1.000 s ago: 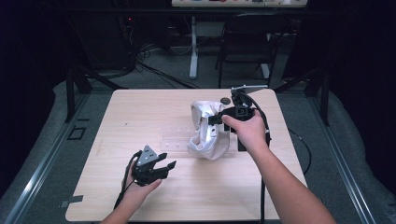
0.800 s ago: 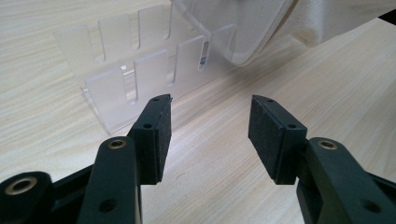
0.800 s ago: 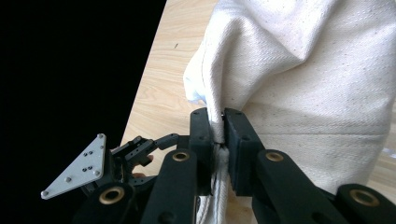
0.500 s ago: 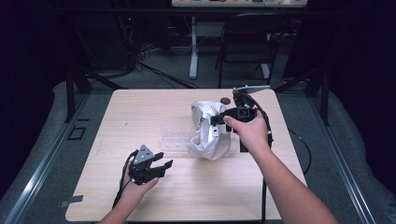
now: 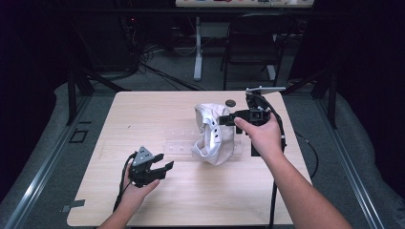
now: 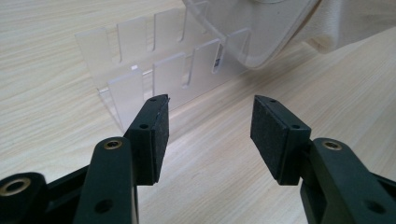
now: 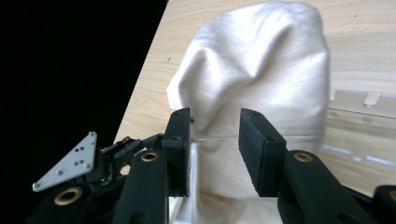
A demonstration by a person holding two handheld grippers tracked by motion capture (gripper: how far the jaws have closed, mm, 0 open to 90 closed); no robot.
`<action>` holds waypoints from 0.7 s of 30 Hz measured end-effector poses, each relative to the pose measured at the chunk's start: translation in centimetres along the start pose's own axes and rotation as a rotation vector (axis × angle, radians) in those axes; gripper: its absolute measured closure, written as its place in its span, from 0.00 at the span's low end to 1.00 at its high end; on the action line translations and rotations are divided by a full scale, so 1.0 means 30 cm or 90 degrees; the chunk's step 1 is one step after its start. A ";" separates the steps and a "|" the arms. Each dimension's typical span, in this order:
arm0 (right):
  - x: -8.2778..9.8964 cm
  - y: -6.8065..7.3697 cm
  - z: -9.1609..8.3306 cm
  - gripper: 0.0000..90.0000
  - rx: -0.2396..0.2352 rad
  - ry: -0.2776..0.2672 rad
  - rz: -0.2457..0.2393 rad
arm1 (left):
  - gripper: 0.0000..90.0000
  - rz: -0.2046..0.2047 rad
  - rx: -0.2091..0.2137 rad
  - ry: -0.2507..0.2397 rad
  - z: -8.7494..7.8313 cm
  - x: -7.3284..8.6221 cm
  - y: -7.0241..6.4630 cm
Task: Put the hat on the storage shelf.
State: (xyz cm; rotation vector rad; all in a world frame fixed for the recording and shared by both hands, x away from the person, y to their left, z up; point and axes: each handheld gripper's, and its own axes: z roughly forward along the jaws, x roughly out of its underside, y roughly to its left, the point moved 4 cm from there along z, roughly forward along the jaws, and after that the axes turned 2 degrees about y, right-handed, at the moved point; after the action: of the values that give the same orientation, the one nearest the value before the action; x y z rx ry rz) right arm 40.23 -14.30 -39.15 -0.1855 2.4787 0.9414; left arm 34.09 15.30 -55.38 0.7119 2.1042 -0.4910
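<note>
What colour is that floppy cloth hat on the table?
Creamy white; the cloth hat shows best in the right gripper view.

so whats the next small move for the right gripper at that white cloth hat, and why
Probably draw the right gripper back off the white cloth hat: its jaws have just been opening and stand apart at the brim, and the hat already rests on the clear slotted plastic rack.
</note>
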 end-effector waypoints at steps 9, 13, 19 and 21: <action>0.047 -0.033 -0.027 0.63 0.029 -0.011 -0.042 | 0.52 -0.011 -0.010 -0.001 -0.001 0.003 0.026; 0.074 -0.048 -0.038 0.62 0.044 -0.019 -0.064 | 0.51 -0.016 -0.013 0.002 0.001 0.006 0.035; 0.116 -0.078 -0.048 0.59 0.078 -0.032 -0.096 | 0.51 -0.019 -0.017 0.004 0.001 0.009 0.042; 0.131 -0.089 -0.047 0.59 0.078 -0.031 -0.097 | 0.51 -0.021 -0.018 0.005 0.002 0.009 0.043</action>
State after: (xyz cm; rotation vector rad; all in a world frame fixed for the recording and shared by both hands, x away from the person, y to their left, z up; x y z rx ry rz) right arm 37.00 -17.06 -41.70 -0.3018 2.4291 0.7195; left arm 34.82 16.35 -55.75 0.6651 2.1281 -0.4758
